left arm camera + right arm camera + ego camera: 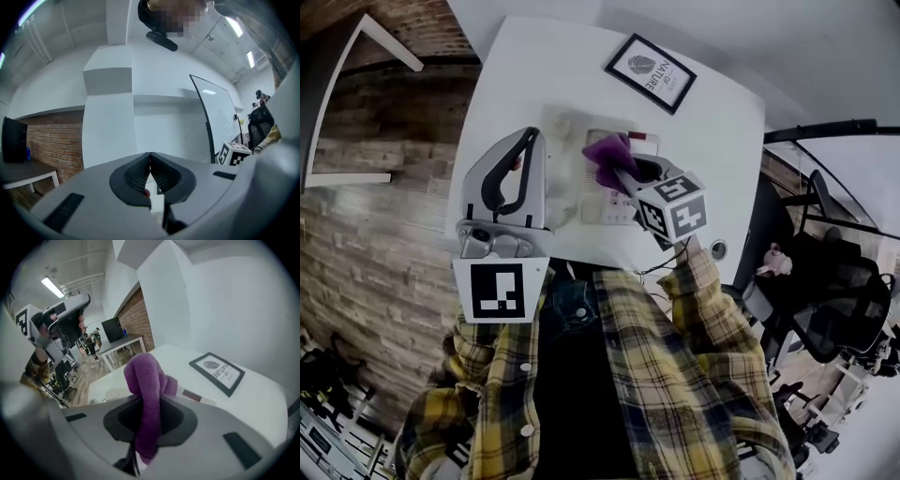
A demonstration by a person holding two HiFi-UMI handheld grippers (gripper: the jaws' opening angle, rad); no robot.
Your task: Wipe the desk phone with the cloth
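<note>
The pale desk phone [602, 202] lies on the white table [534, 66], mostly hidden behind both grippers. A purple cloth [606, 156] hangs bunched over the phone, with my right gripper [619, 171] shut on it. In the right gripper view the cloth [145, 376] stands up between the jaws of the right gripper [150, 401]. My left gripper [528, 141] is held up over the phone's left side. In the left gripper view the left gripper [150, 161] faces a white wall, jaws shut with nothing between them.
A black-framed picture [650, 72] lies at the table's far right and shows beyond the cloth as the same picture [218, 372]. A round grommet [718, 249] sits near the table's right edge. Office chairs [844, 291] stand right of the table, and a brick wall [366, 225] runs along the left.
</note>
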